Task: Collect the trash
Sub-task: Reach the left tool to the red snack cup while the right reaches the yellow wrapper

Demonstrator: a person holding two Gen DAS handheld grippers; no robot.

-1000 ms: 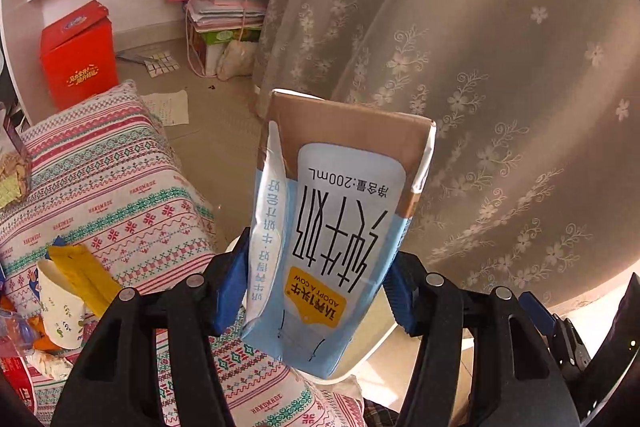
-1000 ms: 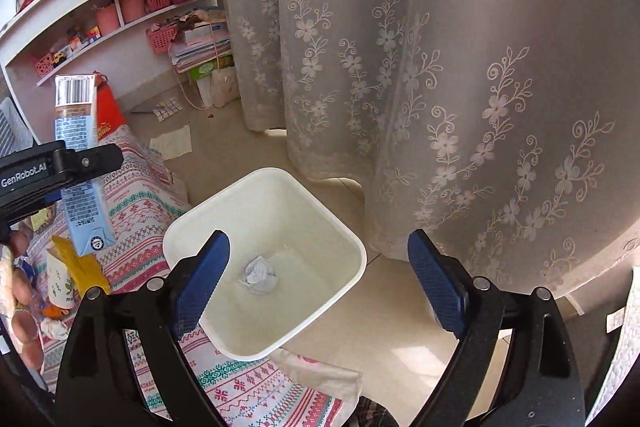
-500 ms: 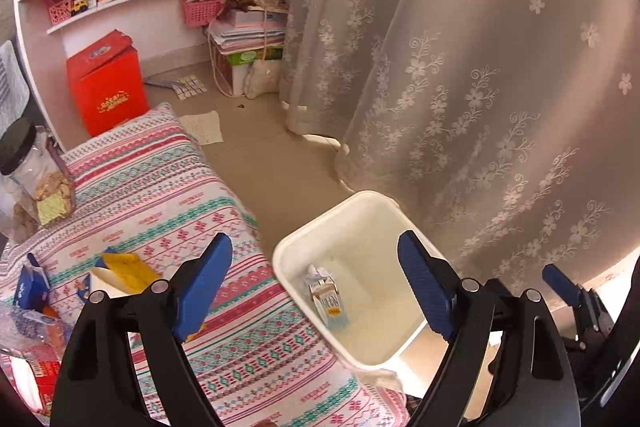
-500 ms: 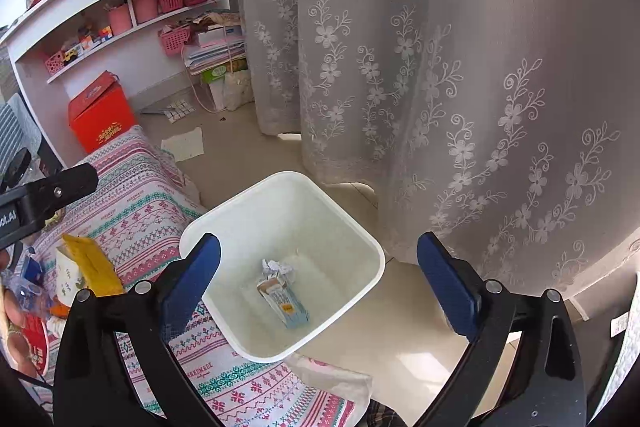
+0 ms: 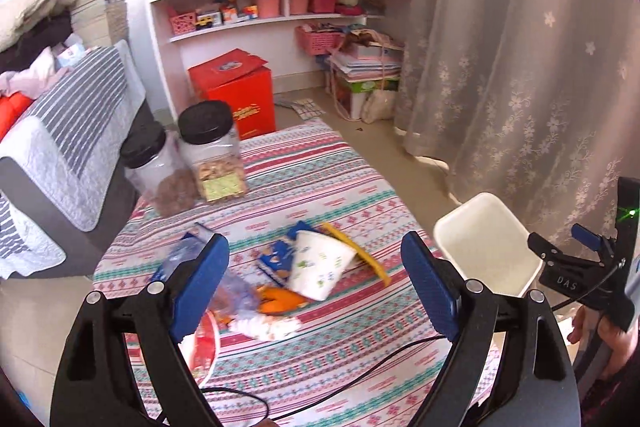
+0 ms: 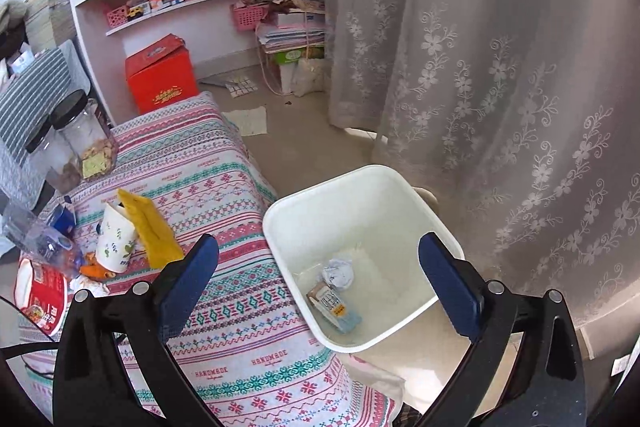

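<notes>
We see the right gripper (image 6: 318,281) with its fingers (image 6: 188,277) spread wide and nothing between them; its jaws have just been opening. It hangs over the white bin (image 6: 360,187), which stands on the floor just beside the table (image 6: 240,347). In the bin lie a milk carton (image 6: 334,307) and a crumpled paper (image 6: 338,273), touching. On the table's patterned cloth lie a paper cup (image 6: 116,241), a yellow wrapper (image 6: 154,231) and two jars (image 6: 86,139).
</notes>
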